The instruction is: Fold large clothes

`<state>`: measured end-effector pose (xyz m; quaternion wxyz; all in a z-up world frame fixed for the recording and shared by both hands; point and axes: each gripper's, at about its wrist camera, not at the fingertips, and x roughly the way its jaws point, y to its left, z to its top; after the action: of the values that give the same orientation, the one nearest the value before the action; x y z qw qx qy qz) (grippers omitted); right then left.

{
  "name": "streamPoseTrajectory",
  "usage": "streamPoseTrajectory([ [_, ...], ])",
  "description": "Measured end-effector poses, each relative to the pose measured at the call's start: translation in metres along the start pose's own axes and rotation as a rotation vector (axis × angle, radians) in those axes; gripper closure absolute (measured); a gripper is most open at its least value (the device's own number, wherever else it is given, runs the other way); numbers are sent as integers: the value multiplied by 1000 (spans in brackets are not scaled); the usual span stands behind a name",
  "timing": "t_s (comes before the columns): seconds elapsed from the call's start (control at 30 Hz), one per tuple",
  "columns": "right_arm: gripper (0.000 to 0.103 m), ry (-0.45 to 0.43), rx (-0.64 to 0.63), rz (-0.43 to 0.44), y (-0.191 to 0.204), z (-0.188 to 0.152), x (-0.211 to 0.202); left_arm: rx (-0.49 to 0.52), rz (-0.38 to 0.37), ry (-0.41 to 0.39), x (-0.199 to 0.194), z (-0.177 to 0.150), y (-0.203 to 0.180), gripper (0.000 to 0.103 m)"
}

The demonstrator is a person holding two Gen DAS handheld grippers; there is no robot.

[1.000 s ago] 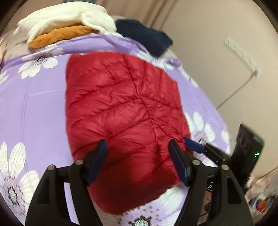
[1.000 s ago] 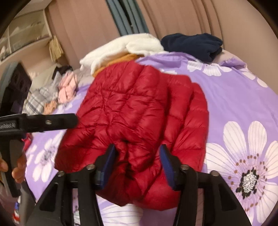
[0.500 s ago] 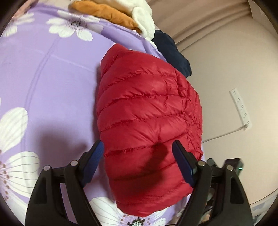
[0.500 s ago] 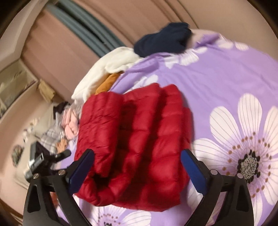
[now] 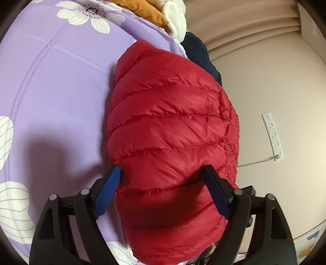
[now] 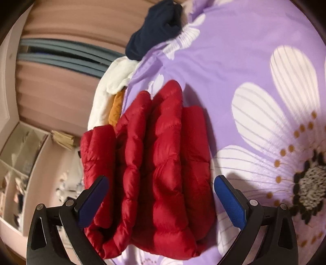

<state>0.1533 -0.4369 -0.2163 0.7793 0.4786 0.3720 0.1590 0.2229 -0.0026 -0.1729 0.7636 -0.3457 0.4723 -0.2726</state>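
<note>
The bed takes up most of the room, its purple flowered cover (image 5: pixel 61 85) spread flat; on it, near the edge facing the wall, lies the red down jacket (image 5: pixel 173 132), already doubled into a thick bundle with its layers stacked like pages on the side the right camera sees; behind it sit a cream and orange heap (image 5: pixel 163 14) and a dark navy garment (image 6: pixel 154 30), well apart from the work; the left gripper (image 5: pixel 161 183) straddles the near end of the jacket, jaws spread and lately opening a little wider, one blue pad just beside the fabric, not squeezing it as far as I can tell; the right gripper (image 6: pixel 161 195) has just swung its jaws wide, the bundle between them but untouched; the jacket looks light, puffy and springy, its shiny shell likely slippery, so I'd expect the fold to creep open; best to take hold at a stitched seam or the thick folded edge, pinching through all layers rather than one slick skin
</note>
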Motion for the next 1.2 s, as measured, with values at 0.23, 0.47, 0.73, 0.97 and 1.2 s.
streamPoseTrajectory([
  [0.23, 1, 6, 68, 54, -10, 3, 7, -36, -26, 19, 12, 3, 10, 13],
  [0.47, 1, 44, 78, 45, -7, 11, 21, -44, -31, 36, 25, 5, 11, 6],
  [0.73, 0, 122, 15, -16, 4, 14, 42, -50, -25, 63, 41, 11, 11, 1],
  [0.97, 3, 125, -60, -47, 17, 4, 55, -34, -13, 73, 48, 15, 7, 0],
  [1.2, 35, 92, -157, -53, 28, -9, 42, 26, 5, 53, 40, 13, -3, 12],
])
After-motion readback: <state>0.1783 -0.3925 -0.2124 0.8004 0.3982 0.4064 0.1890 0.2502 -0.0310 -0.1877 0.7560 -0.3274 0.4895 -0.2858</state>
